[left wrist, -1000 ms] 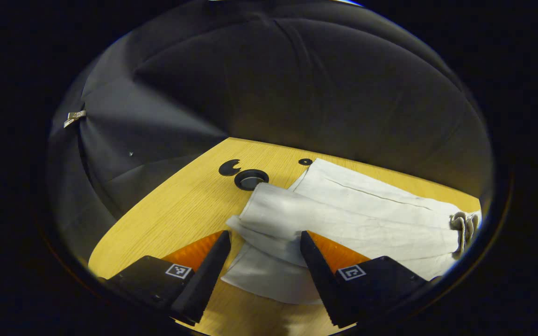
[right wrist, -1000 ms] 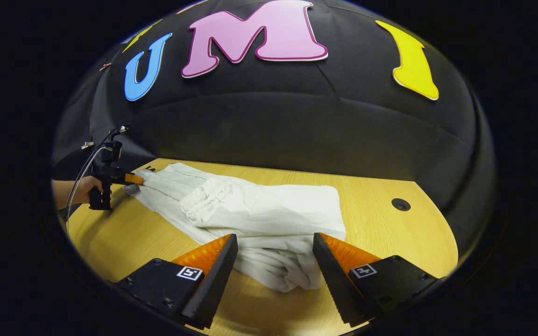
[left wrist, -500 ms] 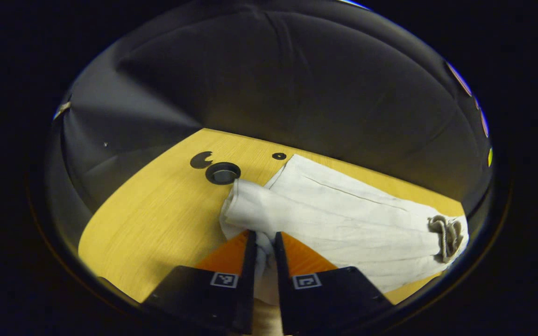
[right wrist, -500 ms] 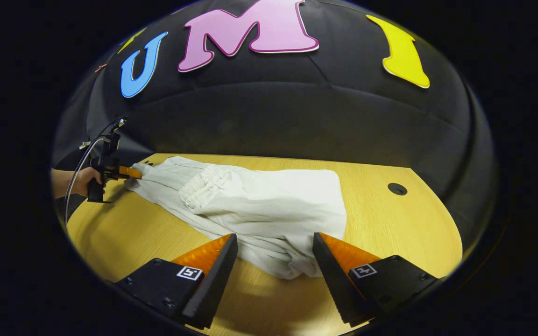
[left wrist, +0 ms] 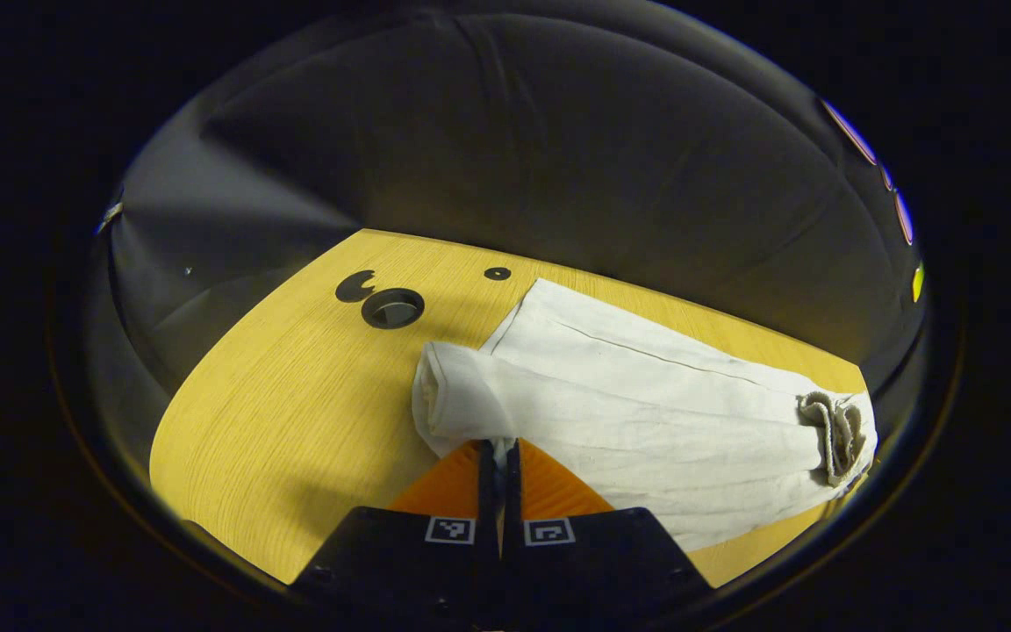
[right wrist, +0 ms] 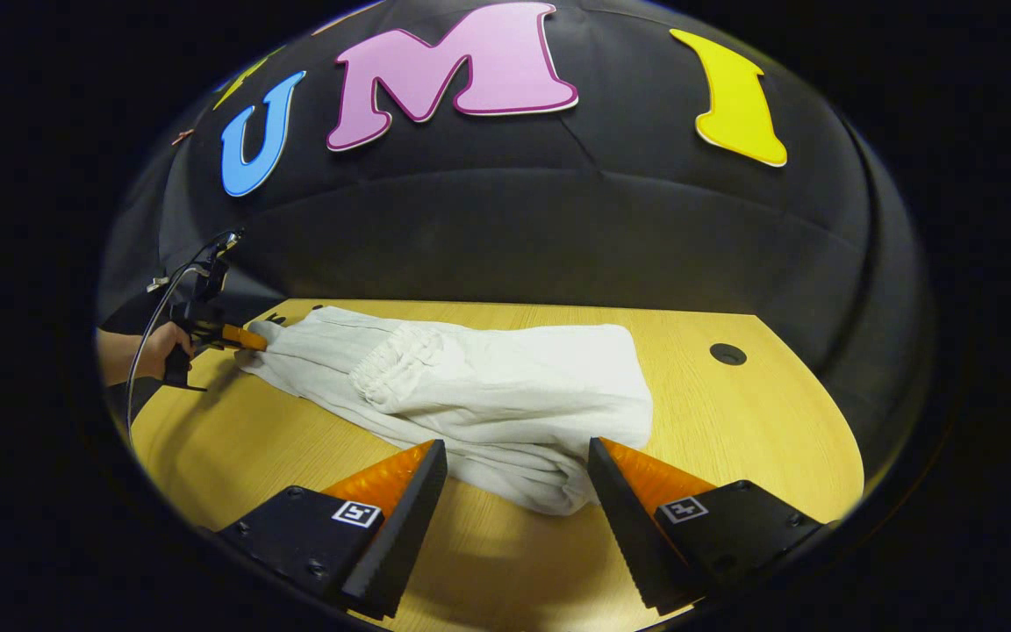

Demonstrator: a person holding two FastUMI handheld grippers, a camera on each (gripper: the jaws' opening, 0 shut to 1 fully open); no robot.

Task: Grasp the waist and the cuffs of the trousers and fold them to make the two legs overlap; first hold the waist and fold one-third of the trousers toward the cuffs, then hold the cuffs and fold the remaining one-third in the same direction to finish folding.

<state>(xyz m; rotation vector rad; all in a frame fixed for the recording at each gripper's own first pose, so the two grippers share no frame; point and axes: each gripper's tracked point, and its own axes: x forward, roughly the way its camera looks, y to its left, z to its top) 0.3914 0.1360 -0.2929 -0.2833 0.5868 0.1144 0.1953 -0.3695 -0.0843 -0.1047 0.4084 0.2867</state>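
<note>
White trousers (left wrist: 646, 412) lie on the wooden table (left wrist: 295, 395), partly folded, with the gathered waistband (left wrist: 830, 430) lying on top at the right. My left gripper (left wrist: 498, 448) is shut on the cuff end (left wrist: 457, 395), which is bunched between its fingers. In the right gripper view the trousers (right wrist: 488, 395) stretch across the table, their folded end (right wrist: 549, 487) just ahead of my right gripper (right wrist: 514, 456), which stands open with nothing between its fingers. At the far left there, the left gripper (right wrist: 247, 338) holds the cuffs, with a hand (right wrist: 150, 351) on its handle.
A round cable hole (left wrist: 392, 308) with its loose cover (left wrist: 354, 285) and a small dark dot (left wrist: 497, 273) mark the table behind the cuffs. Another dark hole (right wrist: 727, 354) sits at the table's right. Black cloth walls close in the back and sides.
My left gripper went from open around the cuff end to shut on it, and pulled the cloth slightly. The right gripper stayed open and drew back a little from the folded end.
</note>
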